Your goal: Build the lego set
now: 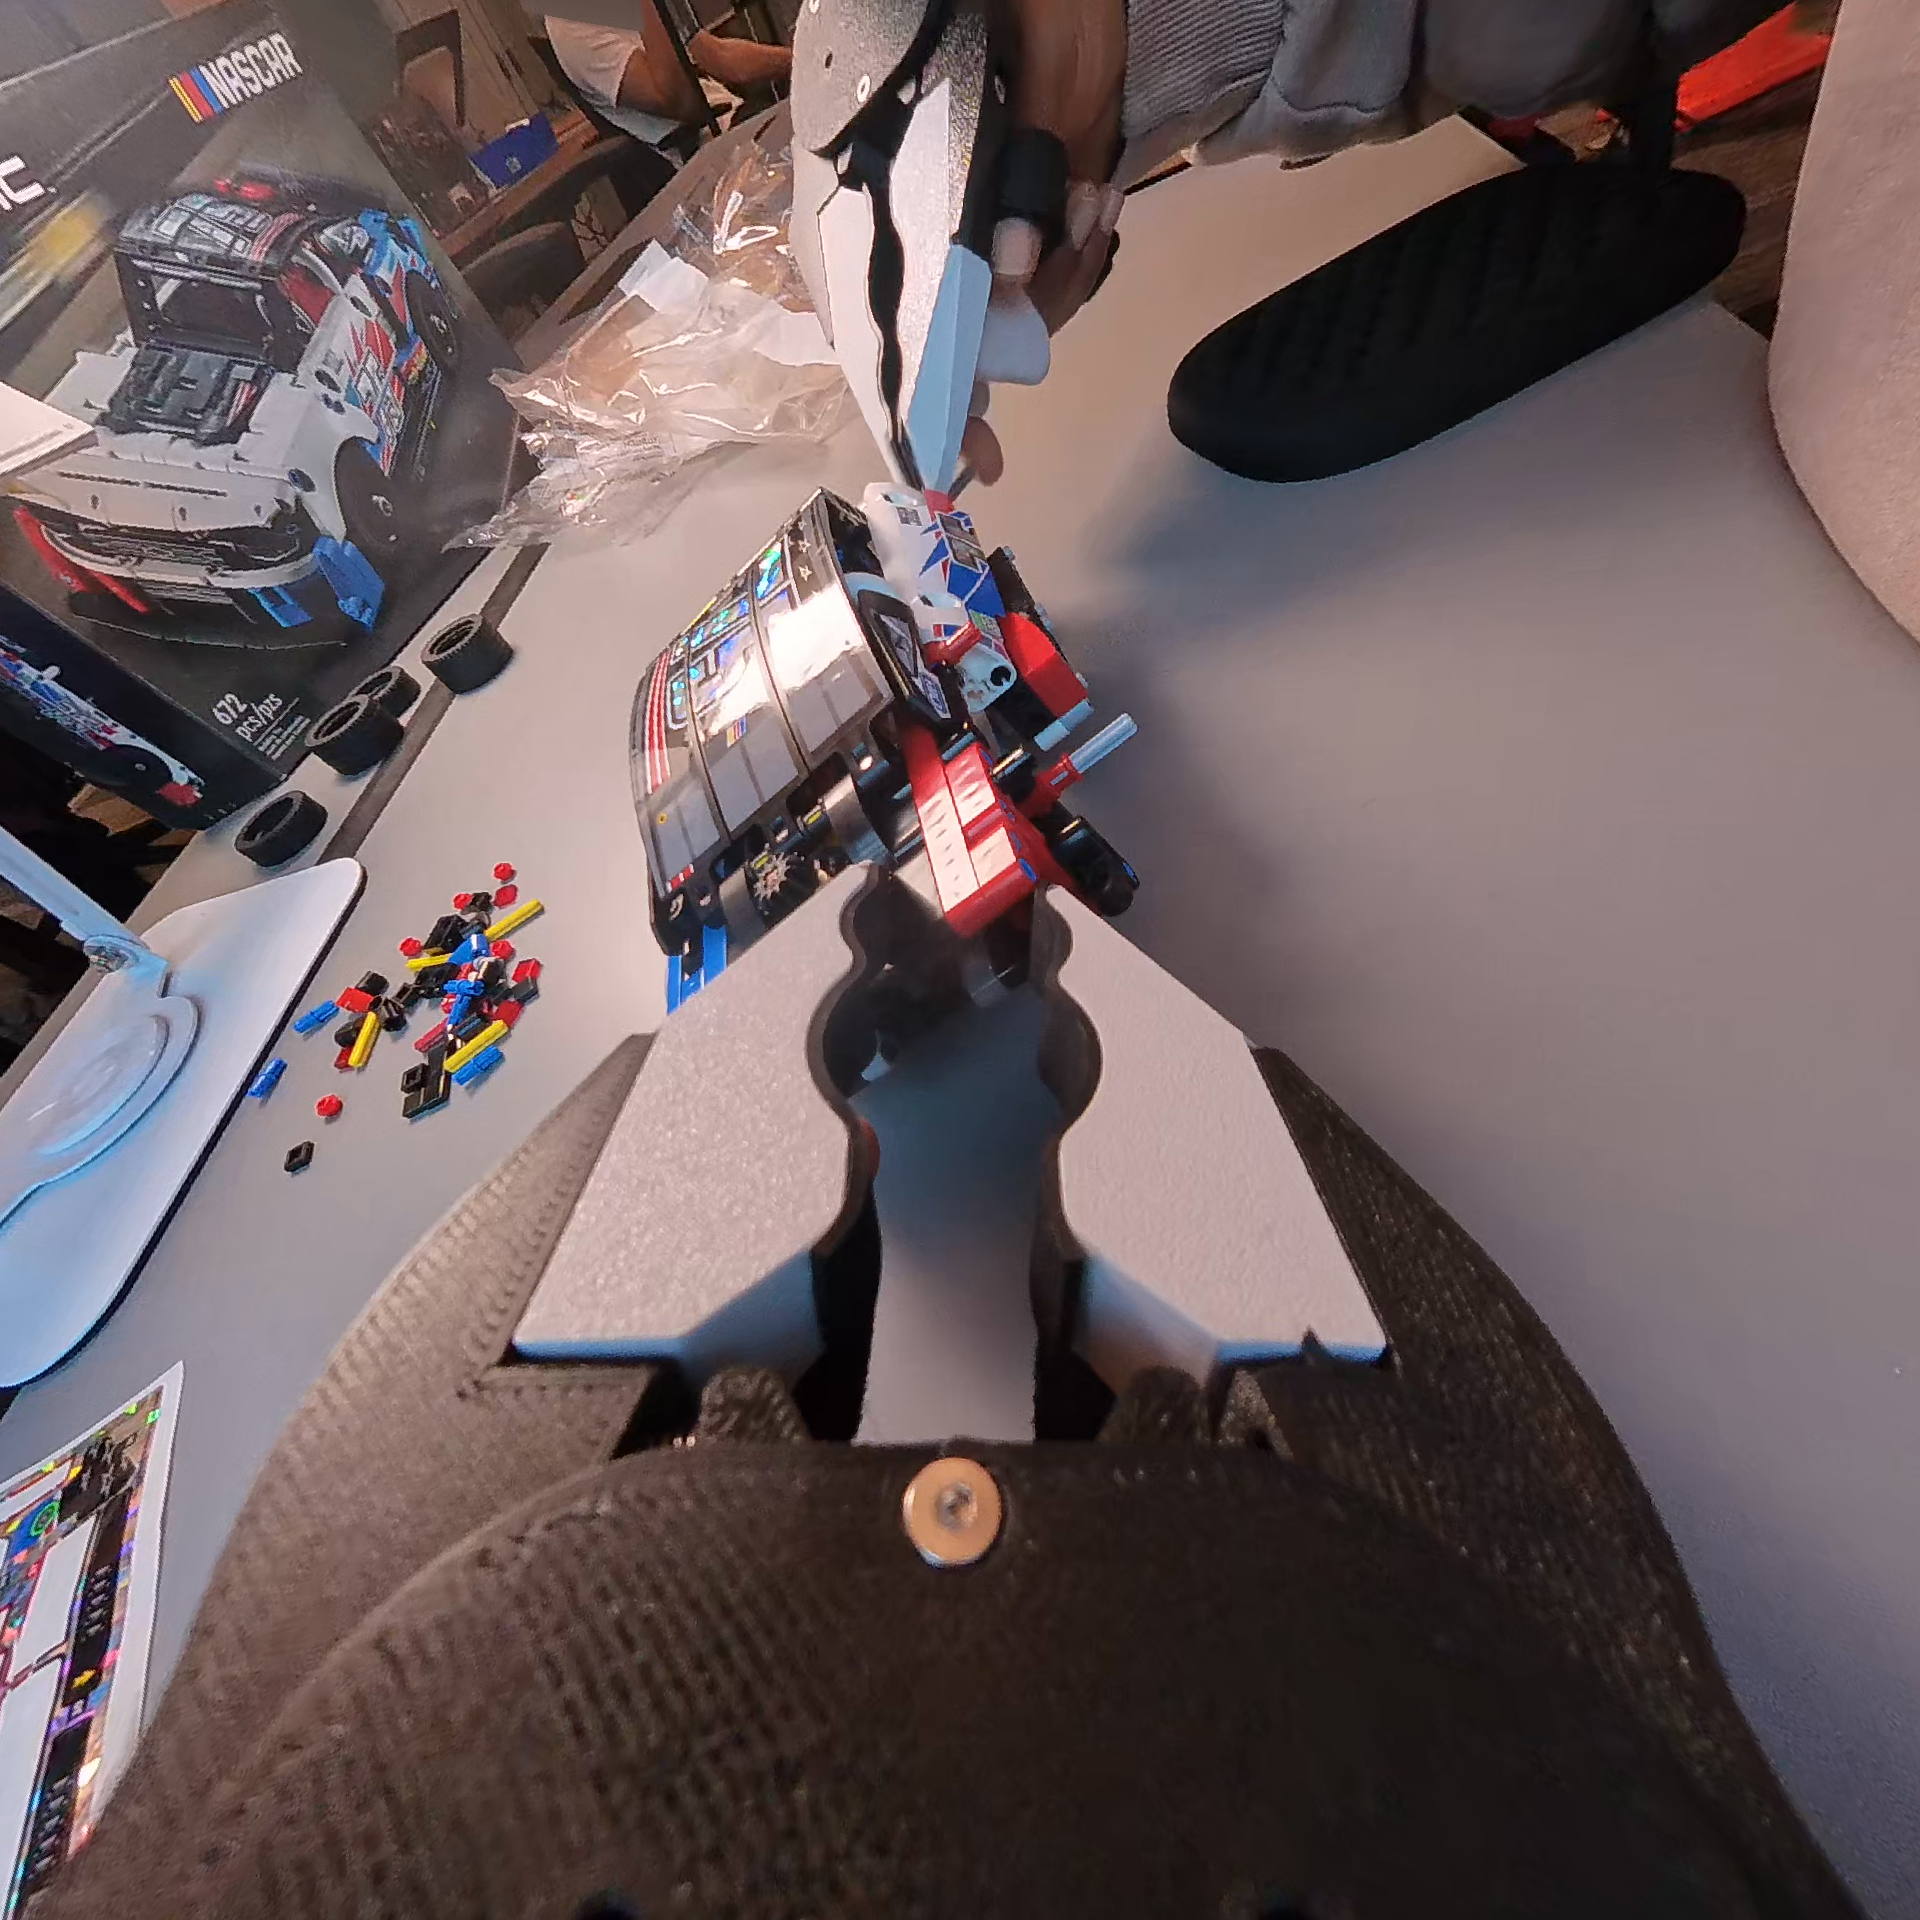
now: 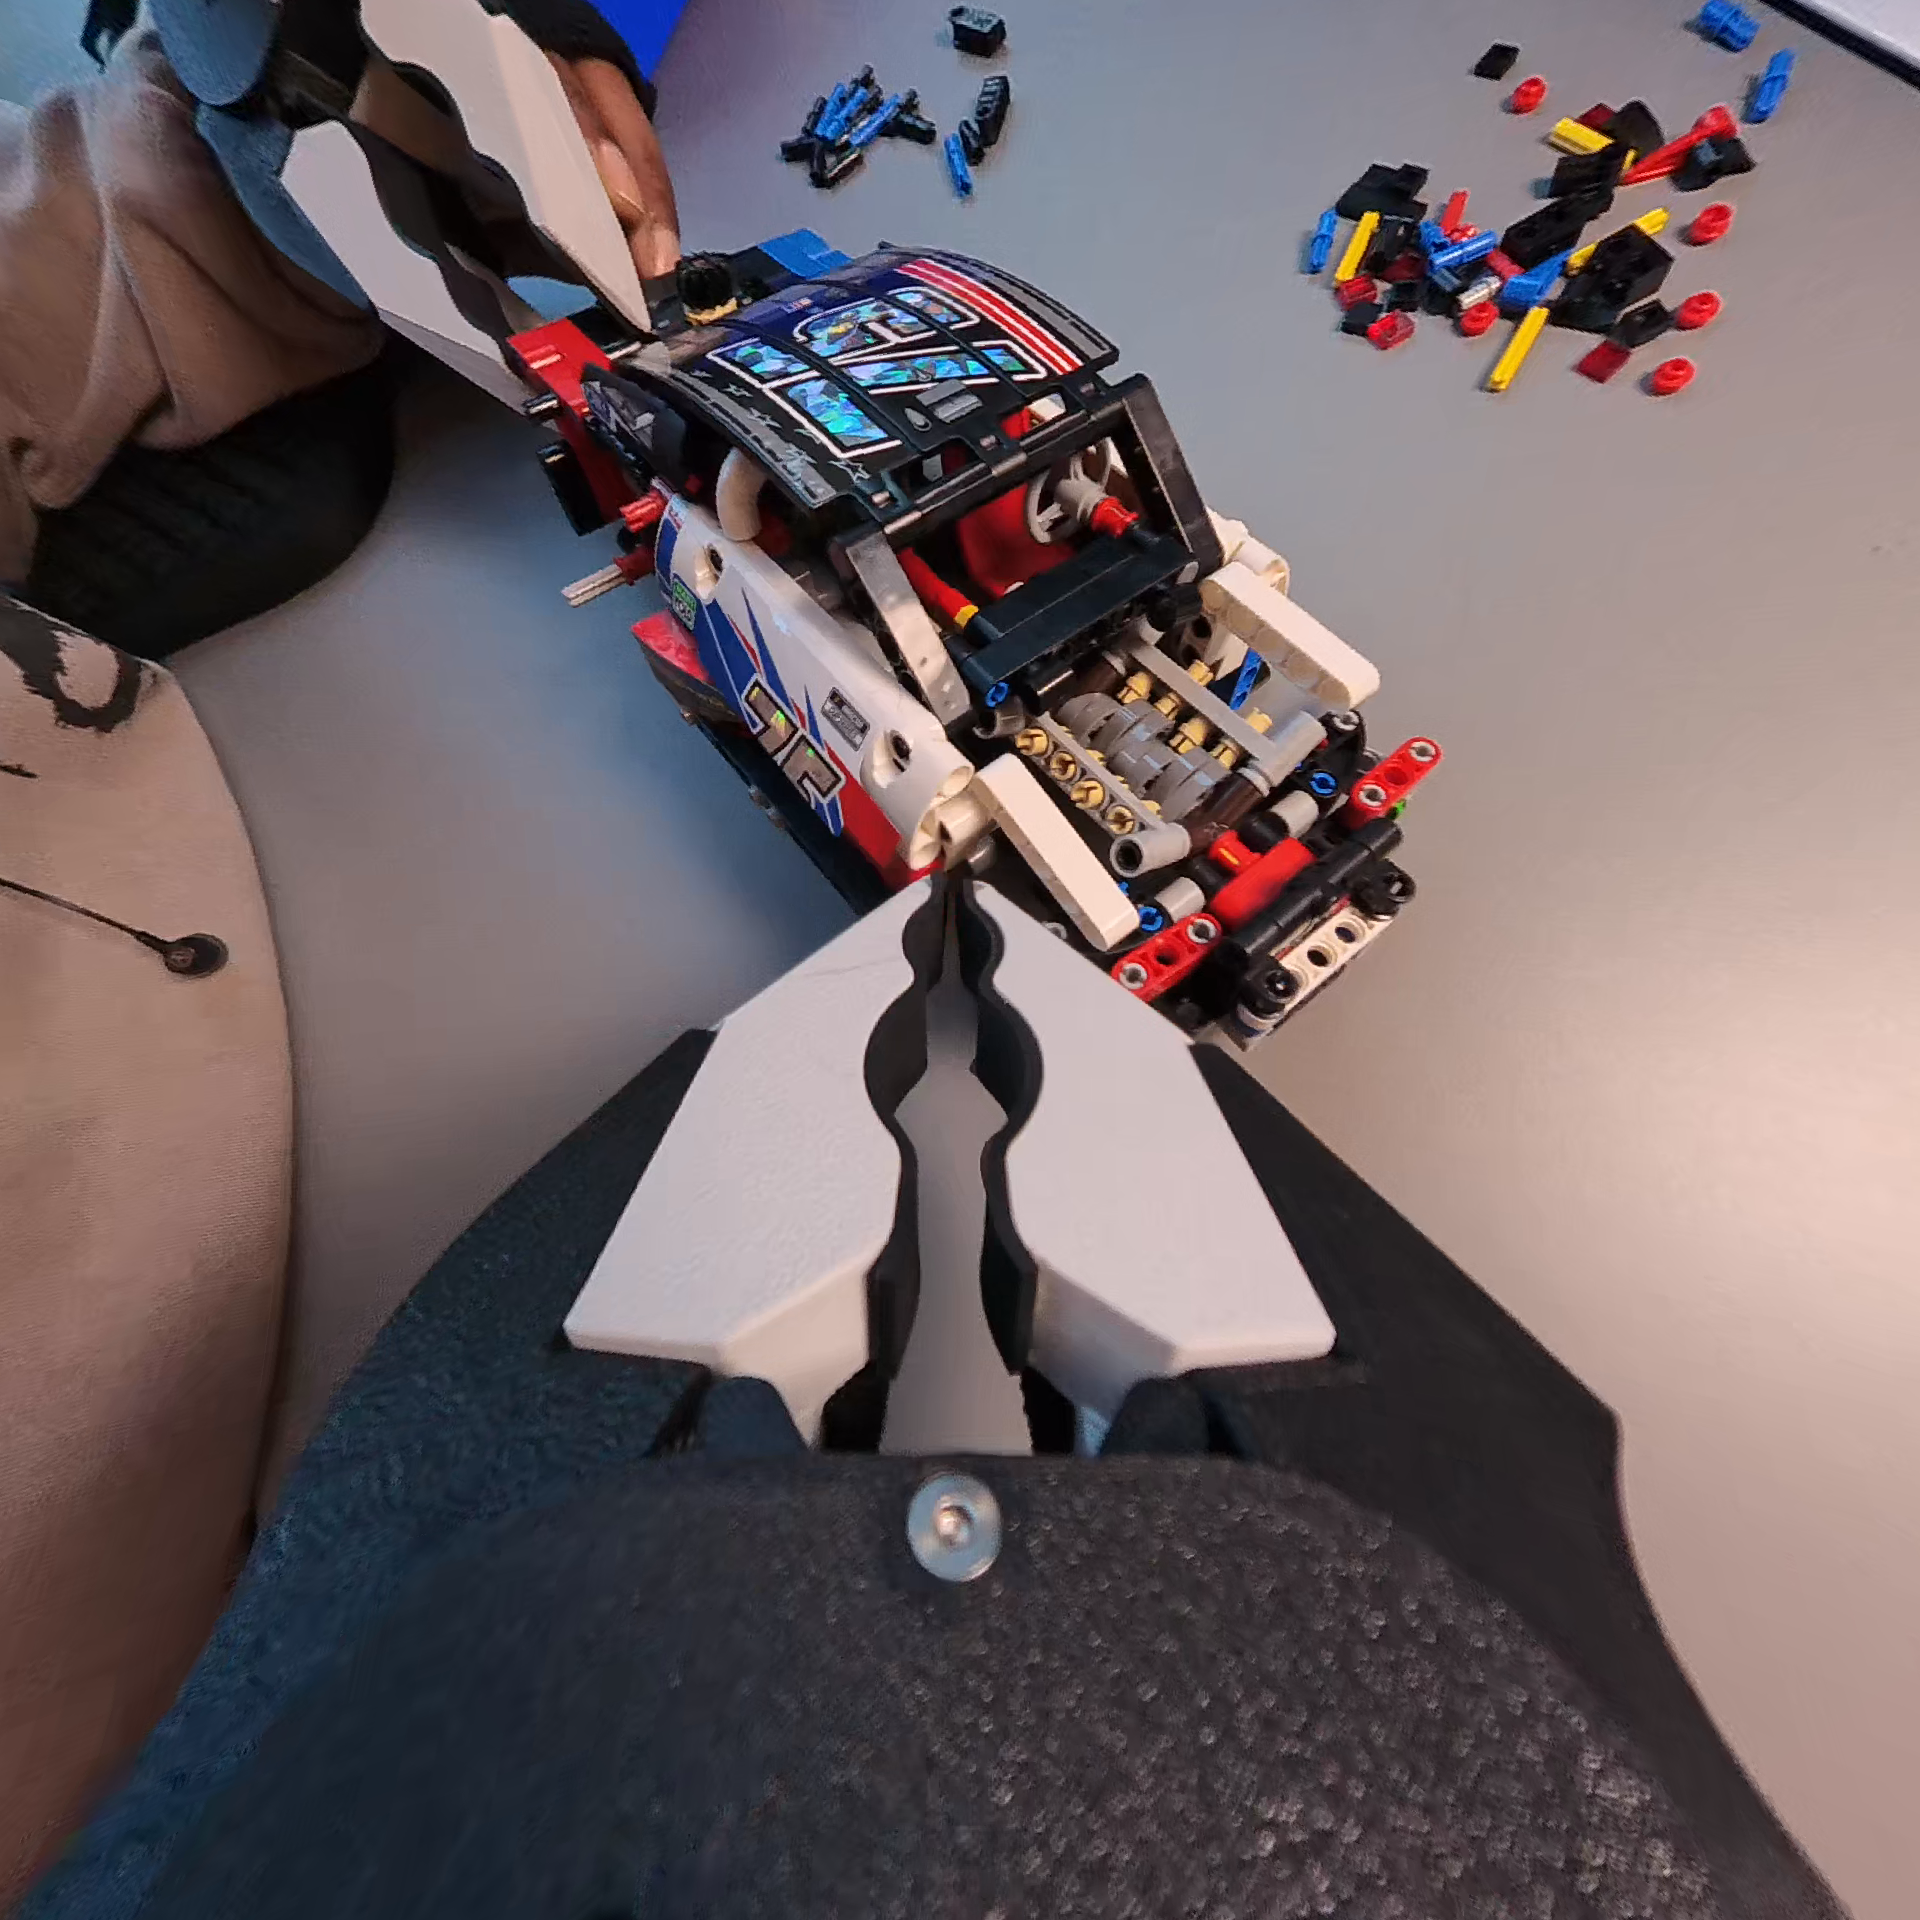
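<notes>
The half-built lego car (image 2: 935,582) stands on the grey tabletop (image 2: 1558,935), its nose with the exposed engine toward the right wrist camera and its red tail toward the left one. The left gripper (image 1: 951,914) has its jaws spread around the red rear section, bracing the model from behind; whether the pads actually press on it cannot be told from either view. The right gripper (image 2: 951,888) has its jaws almost closed, tips meeting at the front corner of the white side panel (image 2: 821,707), apparently pinching or pressing a small edge there. The step looks like seating that panel's front end against the frame. To do it well, the left gripper should give a firm counter-hold low on the chassis, so the car neither slides nor tips, while the right pushes squarely along the pin axis rather than at a slant, since a skewed push could pop the white beam (image 2: 1049,852) just beside it. Loose pieces (image 2: 1538,239) lie well apart on the far side, and the tyres (image 1: 358,727) wait near the box (image 1: 229,416).
</notes>
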The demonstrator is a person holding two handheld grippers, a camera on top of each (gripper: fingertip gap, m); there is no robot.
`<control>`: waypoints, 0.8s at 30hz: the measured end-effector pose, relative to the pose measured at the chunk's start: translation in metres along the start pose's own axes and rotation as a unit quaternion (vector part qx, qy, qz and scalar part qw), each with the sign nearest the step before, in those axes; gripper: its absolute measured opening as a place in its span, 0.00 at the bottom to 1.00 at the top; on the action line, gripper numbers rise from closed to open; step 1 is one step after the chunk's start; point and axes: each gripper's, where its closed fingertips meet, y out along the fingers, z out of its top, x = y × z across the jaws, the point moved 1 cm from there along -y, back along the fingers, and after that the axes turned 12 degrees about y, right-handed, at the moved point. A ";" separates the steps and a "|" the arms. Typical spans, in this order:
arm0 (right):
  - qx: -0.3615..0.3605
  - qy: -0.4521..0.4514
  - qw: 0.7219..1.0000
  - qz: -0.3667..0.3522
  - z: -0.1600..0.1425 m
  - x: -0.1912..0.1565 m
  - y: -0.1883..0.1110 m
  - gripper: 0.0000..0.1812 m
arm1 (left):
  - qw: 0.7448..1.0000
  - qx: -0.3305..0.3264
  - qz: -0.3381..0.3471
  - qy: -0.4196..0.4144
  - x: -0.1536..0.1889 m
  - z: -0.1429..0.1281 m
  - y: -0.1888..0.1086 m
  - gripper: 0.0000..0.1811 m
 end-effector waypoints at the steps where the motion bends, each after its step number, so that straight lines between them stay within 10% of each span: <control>1: 0.001 0.000 1.000 0.012 -0.001 -0.004 -0.001 0.00 | 1.000 0.001 0.000 -0.002 0.000 0.000 0.000 0.14; 14: 0.185 -0.124 0.974 -0.044 0.035 -0.003 -0.049 0.10 | 0.990 0.059 -0.015 -0.126 -0.033 0.001 -0.010 0.12; 24: 0.159 -0.274 0.938 -0.139 0.057 0.020 -0.042 0.25 | 0.968 0.117 -0.040 -0.218 -0.069 -0.014 -0.017 0.10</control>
